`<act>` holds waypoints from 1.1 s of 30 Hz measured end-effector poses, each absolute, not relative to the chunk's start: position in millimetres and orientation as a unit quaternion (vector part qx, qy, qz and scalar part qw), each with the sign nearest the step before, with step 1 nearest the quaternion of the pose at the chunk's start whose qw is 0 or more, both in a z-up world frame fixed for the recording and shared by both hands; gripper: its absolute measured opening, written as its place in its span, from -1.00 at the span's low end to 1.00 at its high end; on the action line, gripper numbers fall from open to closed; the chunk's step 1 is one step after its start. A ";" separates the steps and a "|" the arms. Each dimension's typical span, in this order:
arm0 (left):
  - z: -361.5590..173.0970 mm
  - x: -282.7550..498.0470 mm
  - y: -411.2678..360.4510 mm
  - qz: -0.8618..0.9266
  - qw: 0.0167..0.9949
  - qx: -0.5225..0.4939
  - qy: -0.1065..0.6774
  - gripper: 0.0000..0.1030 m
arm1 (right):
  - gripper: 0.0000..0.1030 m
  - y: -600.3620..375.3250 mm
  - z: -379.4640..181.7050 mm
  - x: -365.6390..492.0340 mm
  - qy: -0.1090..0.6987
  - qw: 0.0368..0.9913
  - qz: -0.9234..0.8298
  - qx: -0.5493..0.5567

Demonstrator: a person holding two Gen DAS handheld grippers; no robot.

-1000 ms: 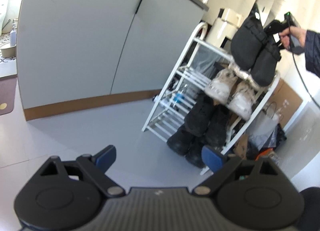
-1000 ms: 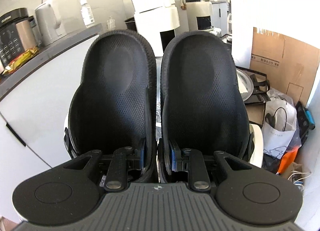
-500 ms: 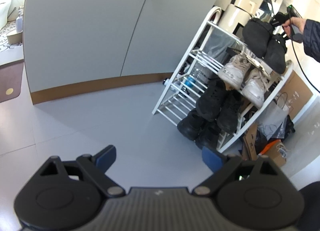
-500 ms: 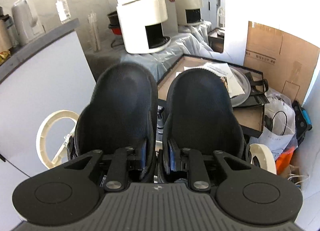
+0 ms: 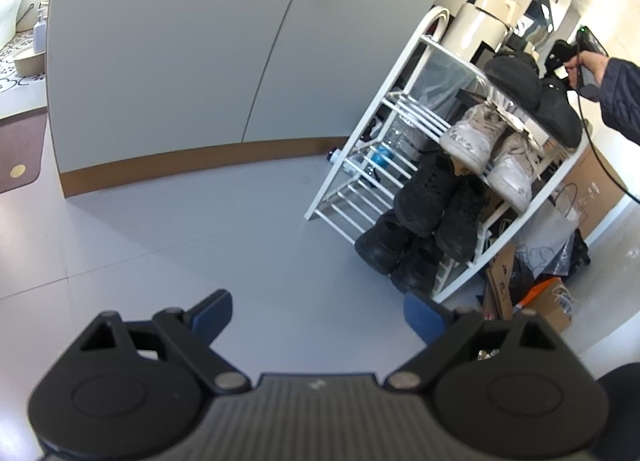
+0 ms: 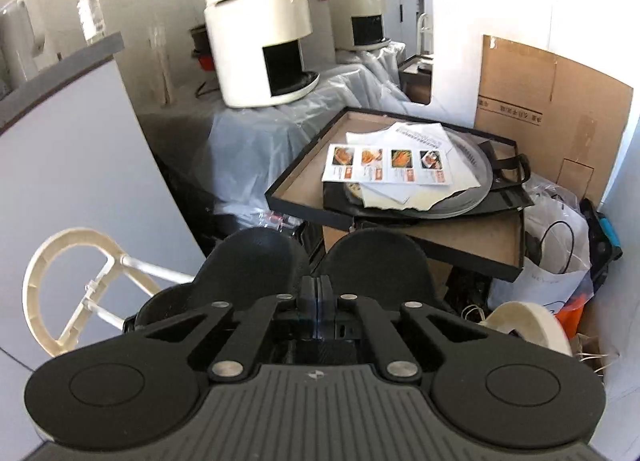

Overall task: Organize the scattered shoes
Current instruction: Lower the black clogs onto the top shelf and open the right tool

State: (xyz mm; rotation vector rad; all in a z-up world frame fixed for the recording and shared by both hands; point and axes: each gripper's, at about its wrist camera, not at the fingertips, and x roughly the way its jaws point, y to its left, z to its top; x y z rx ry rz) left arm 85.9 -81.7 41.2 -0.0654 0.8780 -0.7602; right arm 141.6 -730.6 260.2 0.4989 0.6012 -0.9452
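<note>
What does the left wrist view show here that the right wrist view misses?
Only the left wrist view: the open left gripper over bare floor, white sneakers and black shoes on lower shelves, the person's hand.
Only the right wrist view: the right gripper shut, a cardboard box.
Both: the black slippers on the white rack's top shelf.

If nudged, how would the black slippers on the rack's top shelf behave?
The black slippers look padded and soft, so they are probably light and somewhat floppy. They sit near the front of the rack's top shelf, so a push might slide them off. They are unlikely to be fragile.
</note>
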 end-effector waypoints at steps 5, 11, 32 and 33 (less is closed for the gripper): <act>46.3 81.2 -86.2 -0.368 0.835 -0.021 0.407 0.83 | -0.93 -713.6 283.8 133.3 0.271 0.844 -0.412 0.209; 56.2 71.4 -85.9 -0.380 0.837 -0.021 0.393 0.83 | -0.90 -693.4 312.4 116.4 0.270 0.848 -0.404 0.211; 98.1 43.4 -59.9 -0.384 0.853 -0.037 0.352 0.83 | -0.01 -584.3 404.2 49.1 0.262 0.868 -0.377 0.188; 98.9 42.5 -60.0 -0.384 0.852 -0.037 0.354 0.83 | 0.09 -576.2 409.1 45.9 0.261 0.869 -0.376 0.189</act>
